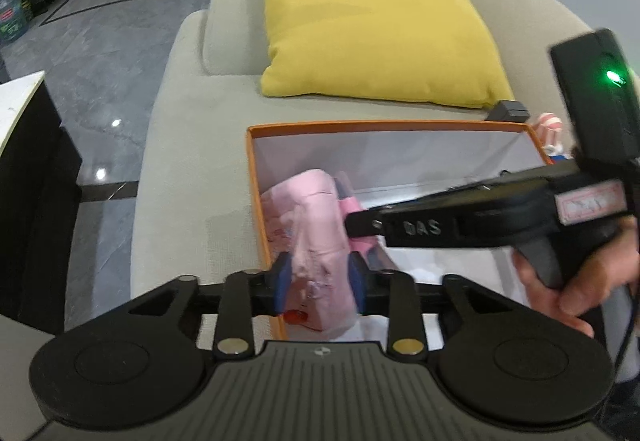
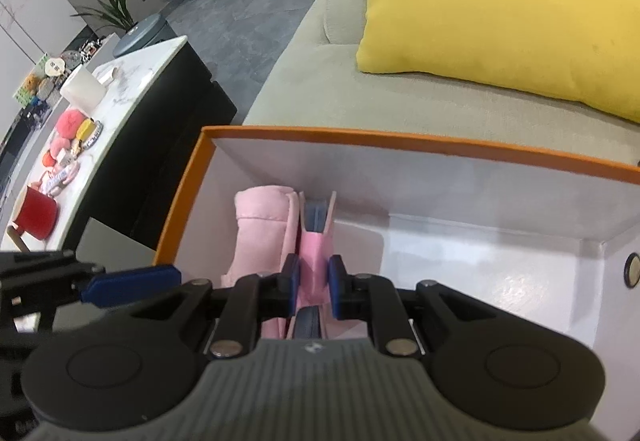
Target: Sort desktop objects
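orange-rimmed white box (image 2: 400, 139), pink cloth (image 1: 316, 225), yellow cushion (image 1: 372, 21)

box (image 2: 400, 145): we see matt orange card outside, smooth white lining
bundle (image 2: 260, 229) inside the box: soft pink cloth
cushion (image 2: 500, 1) behind the box: matt yellow fabric
sofa (image 1: 192, 161) under the box: beige woven cloth

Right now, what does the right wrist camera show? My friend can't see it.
The right hand-held gripper pinches a pink pouch inside an orange box, beside a pink roll. The box sits on a sofa by a yellow pillow.
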The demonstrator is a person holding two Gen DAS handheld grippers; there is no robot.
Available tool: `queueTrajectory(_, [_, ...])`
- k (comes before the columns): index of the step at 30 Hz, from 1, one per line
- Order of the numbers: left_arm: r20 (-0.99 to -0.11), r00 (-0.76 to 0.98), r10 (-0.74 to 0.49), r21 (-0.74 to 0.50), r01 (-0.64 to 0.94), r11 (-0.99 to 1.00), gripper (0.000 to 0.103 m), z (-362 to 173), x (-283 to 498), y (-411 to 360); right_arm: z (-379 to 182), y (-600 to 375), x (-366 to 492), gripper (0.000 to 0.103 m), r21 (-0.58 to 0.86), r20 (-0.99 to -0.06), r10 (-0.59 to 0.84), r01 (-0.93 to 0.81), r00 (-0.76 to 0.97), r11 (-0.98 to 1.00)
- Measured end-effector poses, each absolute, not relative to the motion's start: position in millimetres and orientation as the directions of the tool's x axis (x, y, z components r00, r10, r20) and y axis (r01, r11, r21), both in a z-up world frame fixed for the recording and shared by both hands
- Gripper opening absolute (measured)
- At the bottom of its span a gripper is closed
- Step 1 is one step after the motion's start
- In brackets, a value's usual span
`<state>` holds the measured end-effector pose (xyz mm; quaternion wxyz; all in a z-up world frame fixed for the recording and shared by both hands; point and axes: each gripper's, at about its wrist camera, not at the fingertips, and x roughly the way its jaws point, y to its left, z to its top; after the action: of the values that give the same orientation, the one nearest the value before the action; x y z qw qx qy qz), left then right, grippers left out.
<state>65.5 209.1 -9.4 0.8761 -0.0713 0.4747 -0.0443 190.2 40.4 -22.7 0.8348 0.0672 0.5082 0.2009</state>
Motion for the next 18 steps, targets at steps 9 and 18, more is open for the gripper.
queueTrajectory(9, [-0.837,0.542,-0.074,-0.008,0.124,0.992,0.064,-19,62,175,-17,52,186,0.012,0.325,-0.808,0.465,-0.384,0.363,0.864])
queueTrajectory(18, [-0.812,0.578,0.085,0.200,0.138,0.970,0.028,-35,77,164,-20,48,196,0.018,0.360,-0.791,0.499,-0.390,0.355,0.848])
